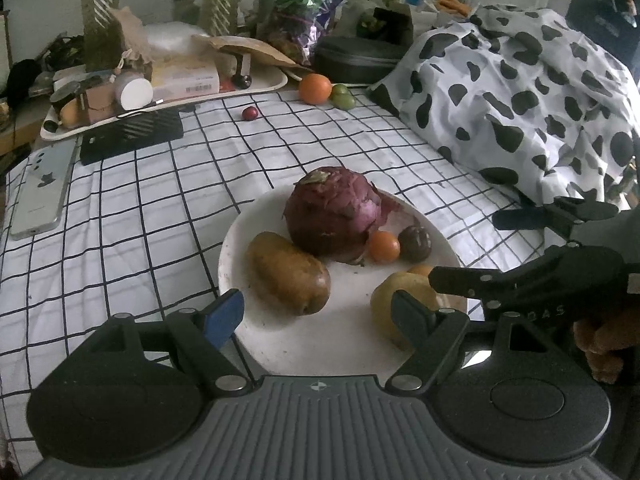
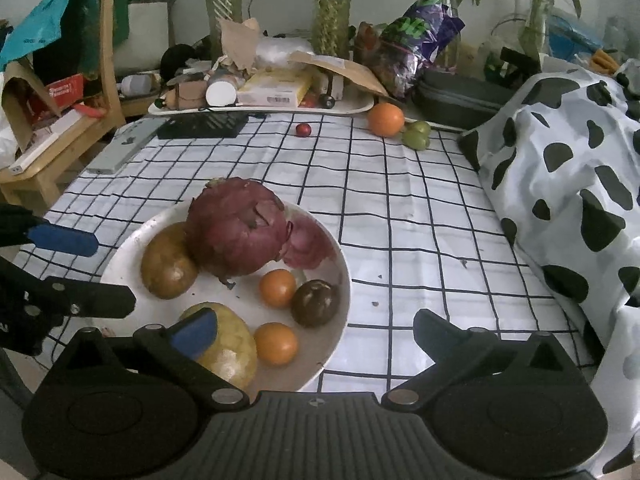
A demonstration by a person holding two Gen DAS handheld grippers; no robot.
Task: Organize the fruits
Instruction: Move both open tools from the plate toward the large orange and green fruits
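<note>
1. Now, farthest left, we see a phone (image 2: 120, 148) lying flat on the checked tablecloth (image 2: 420, 216), with a black grille (image 2: 202, 125) just beyond it.
2. Our left gripper (image 1: 318, 314) hovers over the near rim of the white plate (image 1: 320, 352), fingers spread, nothing between them.
3. On the plate we find a potato (image 2: 168, 262) touching a big purple cabbage (image 2: 236, 226), a yellow fruit (image 2: 230, 346) nearest us, two small oranges (image 2: 277, 287) and a dark round fruit (image 2: 316, 303).
4. Our right gripper (image 2: 316, 334) stands spread wide and empty, its blue finger (image 2: 194, 334) over the yellow fruit.
5. Far back lie a red berry (image 2: 303, 129), a large orange (image 2: 386, 119) and two green fruits (image 2: 416, 135), touching.
6. Rightmost, a cow-spotted cloth (image 2: 568, 184) is heaped.
</note>
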